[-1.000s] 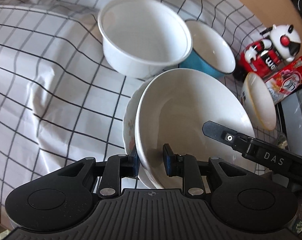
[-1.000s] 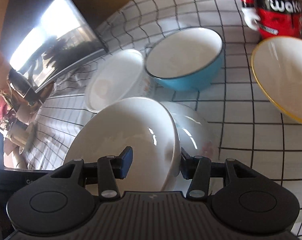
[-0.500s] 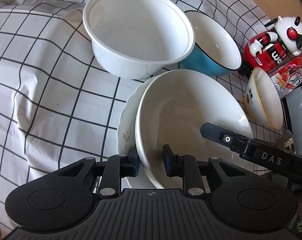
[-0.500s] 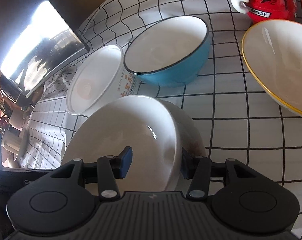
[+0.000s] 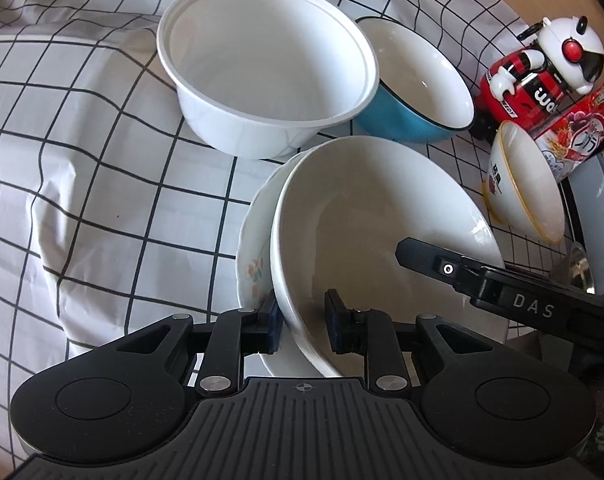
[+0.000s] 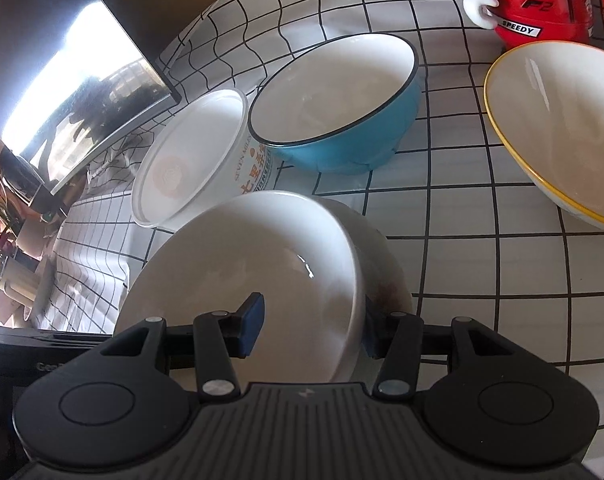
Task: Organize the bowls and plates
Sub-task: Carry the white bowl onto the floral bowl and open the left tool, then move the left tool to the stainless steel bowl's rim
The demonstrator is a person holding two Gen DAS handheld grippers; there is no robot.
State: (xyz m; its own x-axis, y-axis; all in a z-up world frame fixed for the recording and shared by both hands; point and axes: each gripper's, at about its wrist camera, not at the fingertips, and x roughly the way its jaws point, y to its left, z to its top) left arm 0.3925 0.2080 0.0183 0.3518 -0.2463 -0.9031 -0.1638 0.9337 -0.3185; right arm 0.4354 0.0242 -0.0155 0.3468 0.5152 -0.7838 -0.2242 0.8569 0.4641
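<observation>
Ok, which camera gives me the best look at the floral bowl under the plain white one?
Left wrist: the floral bowl shows its rim and flower print beside the plain white bowl. Right wrist shows only a shadowed sliver of it behind that bowl.

checked tablecloth (image 5: 102, 168) | red-white robot toy (image 5: 542, 68) | red snack packet (image 5: 578, 128) beside toy | dark mirror-like panel (image 6: 82, 92)

Open cloth (image 5: 102, 184) lies left; tub (image 5: 262, 72) and blue bowl (image 5: 418, 88) block ahead.

Opposed close wrist views, shared white bowl (image 5: 382, 232)
</observation>
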